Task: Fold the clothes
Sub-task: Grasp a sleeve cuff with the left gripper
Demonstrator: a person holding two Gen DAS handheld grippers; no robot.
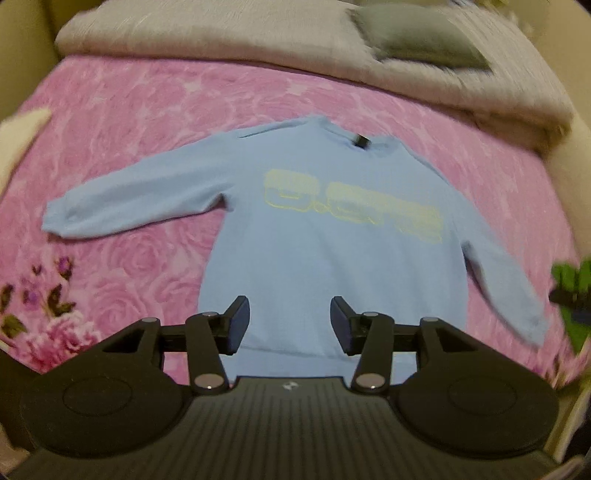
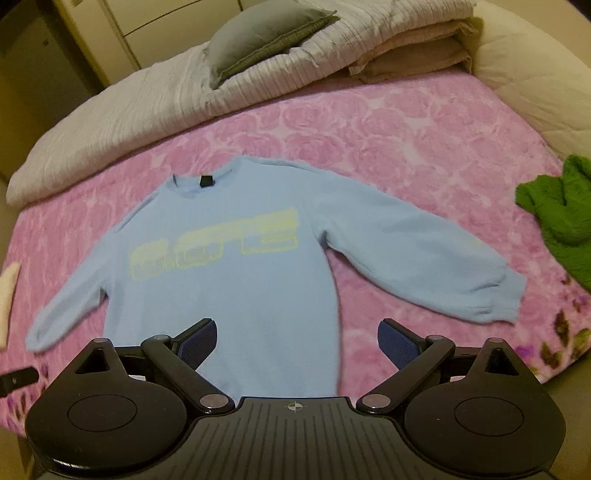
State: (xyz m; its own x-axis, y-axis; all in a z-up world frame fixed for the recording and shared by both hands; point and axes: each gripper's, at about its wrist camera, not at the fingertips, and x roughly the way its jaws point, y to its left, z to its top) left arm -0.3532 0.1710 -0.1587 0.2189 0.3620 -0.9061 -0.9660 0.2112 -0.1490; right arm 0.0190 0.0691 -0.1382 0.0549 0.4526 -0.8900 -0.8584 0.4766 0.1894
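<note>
A light blue sweatshirt (image 1: 317,236) with pale yellow lettering lies flat, front up, on the pink rose-patterned bedspread (image 1: 147,110), both sleeves spread out. In the left wrist view my left gripper (image 1: 290,323) hovers open over the hem, nothing between its blue pads. The right wrist view shows the same sweatshirt (image 2: 236,280) on the bedspread (image 2: 406,140). My right gripper (image 2: 297,345) stands wide open above the hem's right corner, and it holds nothing. Its left pad is over the cloth, its right pad over the bedspread.
A green garment (image 2: 565,214) lies at the bed's right edge and shows as a green blur (image 1: 572,291) in the left wrist view. A folded grey-white duvet (image 2: 147,107) with a grey pillow (image 2: 266,33) fills the bed's far side. Something cream (image 2: 7,295) lies at the left edge.
</note>
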